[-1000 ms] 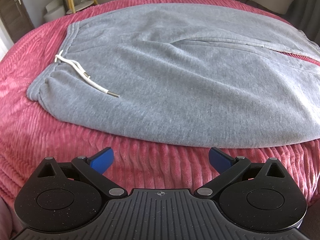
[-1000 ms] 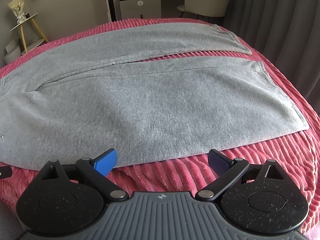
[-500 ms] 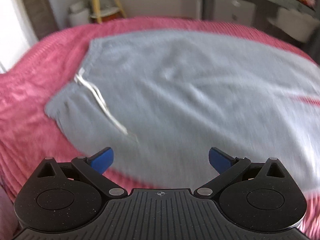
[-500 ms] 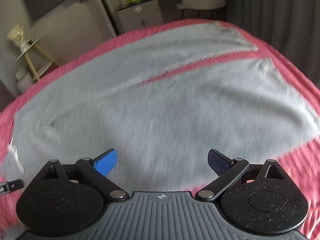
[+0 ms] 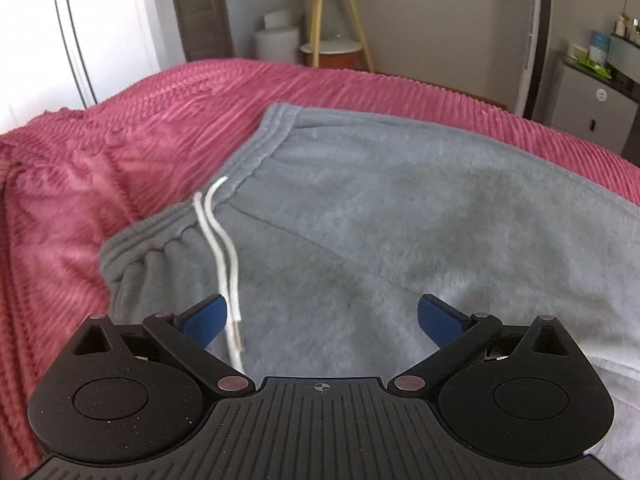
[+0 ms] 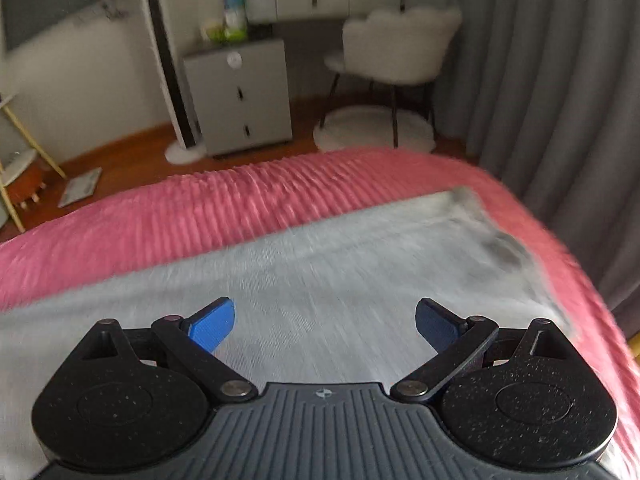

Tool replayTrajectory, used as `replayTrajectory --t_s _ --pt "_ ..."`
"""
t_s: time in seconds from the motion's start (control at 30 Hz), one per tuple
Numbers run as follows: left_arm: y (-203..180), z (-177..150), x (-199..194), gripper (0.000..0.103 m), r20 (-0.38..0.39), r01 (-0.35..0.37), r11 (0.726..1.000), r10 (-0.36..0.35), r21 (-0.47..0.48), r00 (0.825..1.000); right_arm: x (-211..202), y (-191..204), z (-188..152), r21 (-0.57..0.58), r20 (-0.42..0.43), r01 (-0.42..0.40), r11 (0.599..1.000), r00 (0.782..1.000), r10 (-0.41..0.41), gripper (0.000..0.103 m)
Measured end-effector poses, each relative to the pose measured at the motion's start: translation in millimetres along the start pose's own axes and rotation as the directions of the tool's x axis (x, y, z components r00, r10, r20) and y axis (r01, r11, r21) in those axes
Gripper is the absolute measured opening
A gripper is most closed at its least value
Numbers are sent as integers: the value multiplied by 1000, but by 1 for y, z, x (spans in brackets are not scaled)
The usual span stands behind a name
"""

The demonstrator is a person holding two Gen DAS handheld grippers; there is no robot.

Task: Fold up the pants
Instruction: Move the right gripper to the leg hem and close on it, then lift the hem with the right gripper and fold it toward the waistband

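Note:
Grey sweatpants [image 5: 400, 216] lie flat on a pink ribbed bedspread [image 5: 100, 152]. In the left wrist view the elastic waistband [image 5: 256, 148] and white drawstring [image 5: 224, 248] are just ahead. My left gripper [image 5: 320, 320] is open and empty, low over the hip area, its left finger beside the drawstring ends. In the right wrist view a grey leg [image 6: 340, 272] runs across, its cuff end [image 6: 500, 240] at the right, blurred. My right gripper [image 6: 324, 324] is open and empty over the leg.
The bedspread [image 6: 200, 216] drops off beyond the pants. Past the bed stand a wooden tripod side table [image 5: 332, 24], a grey drawer cabinet [image 6: 240, 96], a white chair [image 6: 392, 52] and grey curtains [image 6: 560, 80].
Both grippers have moved forward over the pants. The left view has swung to the waistband; the right has swung toward the leg cuffs. Both stay open.

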State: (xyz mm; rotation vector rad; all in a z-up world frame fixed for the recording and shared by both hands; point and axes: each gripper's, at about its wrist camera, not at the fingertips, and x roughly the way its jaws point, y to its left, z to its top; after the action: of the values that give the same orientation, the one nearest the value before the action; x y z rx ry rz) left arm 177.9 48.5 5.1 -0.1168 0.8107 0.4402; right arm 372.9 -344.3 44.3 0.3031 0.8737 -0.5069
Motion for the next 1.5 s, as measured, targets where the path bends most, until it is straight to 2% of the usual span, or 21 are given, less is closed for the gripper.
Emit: replayTrajectory --t_s 0.1,0.23,0.3,0.37,0.43,0.47,0.5,0.53,0.57,0.67,0.8,0.9,0.97,1.1,1.2,1.27,1.33,1.37,1.43,1.47,1.5 --pt "2 7 11 103 19 33 999 -32 -30 999 59 2 39 152 -99 25 988 995 -10 96" --pt "0 9 23 103 32 63 997 -62 -44 998 110 1 61 294 -143 107 950 987 -67 95" --pt "-1 9 29 103 30 68 996 -66 -49 997 129 -2 66 345 -189 141 928 979 -79 83" --pt "-2 8 33 103 20 71 996 -70 -47 997 150 -1 65 354 -260 216 910 957 -126 71" --pt "-3 7 38 103 0 65 997 -65 -42 998 158 0 66 339 -269 257 905 948 -169 65" --pt "-2 6 40 103 -11 61 997 -61 -43 998 158 2 64 324 -257 264 908 949 -184 48" --pt "-1 6 40 103 -16 57 997 -58 -48 998 155 4 62 302 -243 276 912 948 -206 24" --pt "0 5 39 103 -13 55 997 -56 -56 998 151 6 60 287 -226 277 917 950 -216 12" --pt "3 5 38 103 -12 56 996 -57 -68 998 141 4 56 290 -202 253 923 959 -200 6" --pt "14 6 31 103 3 85 989 -85 -125 996 99 -9 43 312 -112 119 943 990 -88 4" --pt "33 2 16 103 63 152 960 -141 -234 988 10 -47 -2 312 17 -76 947 997 75 4" --pt "44 2 4 103 86 223 934 -207 -281 975 -61 -73 -57 260 78 -142 955 989 125 4" --pt "46 2 -3 103 84 256 924 -242 -282 967 -101 -90 -111 223 84 -157 962 986 142 4" --pt "41 -2 -18 103 110 282 929 -263 -239 959 -133 -122 -218 271 21 -194 943 981 195 4" --pt "35 -3 -21 103 91 301 938 -289 -170 953 -113 -137 -268 304 -55 -146 942 984 170 2" --pt "36 -1 -17 103 49 341 926 -338 -164 940 -112 -138 -281 255 -26 -155 954 986 167 3" --pt "41 1 -11 103 32 382 903 -383 -198 923 -118 -125 -277 156 -21 -124 980 991 129 9" --pt "44 5 -5 103 25 392 893 -397 -220 917 -118 -117 -278 121 -19 -109 987 993 113 17" --pt "48 14 6 103 20 406 880 -414 -245 910 -120 -111 -280 99 4 -130 987 991 130 50" --pt "47 21 13 103 17 420 878 -428 -231 904 -110 -114 -279 94 15 -174 980 985 173 81" --pt "44 24 17 103 2 408 888 -417 -211 909 -111 -111 -281 83 21 -216 973 976 215 98"
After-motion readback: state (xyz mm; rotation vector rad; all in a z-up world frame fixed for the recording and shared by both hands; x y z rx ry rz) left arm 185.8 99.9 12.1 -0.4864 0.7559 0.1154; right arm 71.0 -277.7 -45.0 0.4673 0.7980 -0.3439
